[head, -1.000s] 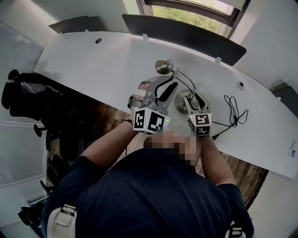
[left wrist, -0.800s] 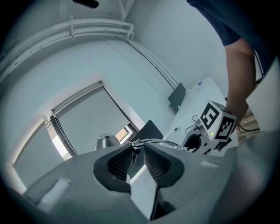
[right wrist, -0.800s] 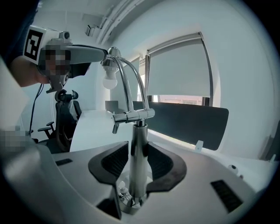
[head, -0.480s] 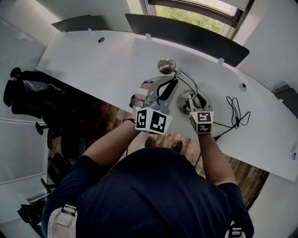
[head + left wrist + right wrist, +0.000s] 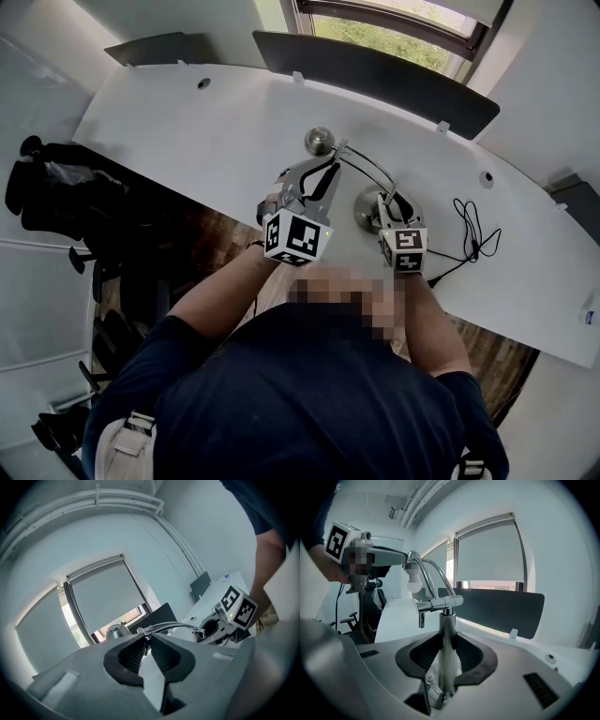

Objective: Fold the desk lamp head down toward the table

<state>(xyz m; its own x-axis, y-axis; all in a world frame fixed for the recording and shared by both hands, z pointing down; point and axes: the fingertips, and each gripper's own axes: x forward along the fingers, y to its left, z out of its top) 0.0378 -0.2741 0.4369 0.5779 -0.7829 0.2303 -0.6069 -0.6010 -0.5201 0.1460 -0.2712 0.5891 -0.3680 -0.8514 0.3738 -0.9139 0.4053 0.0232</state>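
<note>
The chrome desk lamp stands on the white desk (image 5: 187,131), its round base (image 5: 366,211) near the front edge and its small domed head (image 5: 319,141) out to the left on thin curved arm rods (image 5: 361,164). My left gripper (image 5: 330,165) has just been closing and is shut on those rods close behind the head; in the left gripper view its jaws (image 5: 146,638) pinch the rods, with the lamp head (image 5: 117,631) beyond. My right gripper (image 5: 384,202) has also just closed and is shut on the upright chrome post (image 5: 446,639) above the base. The bulb (image 5: 414,584) points downward.
The lamp's black cable (image 5: 473,230) loops on the desk to the right of the base. A dark partition panel (image 5: 375,66) runs along the desk's far edge below the window. A black office chair with dark clothing (image 5: 56,187) stands off the desk's left end.
The left gripper has shifted left and a little down with the arm rods, and the lamp head has swung left with it. Both grippers' jaws narrowed. The right gripper stayed on the post.
</note>
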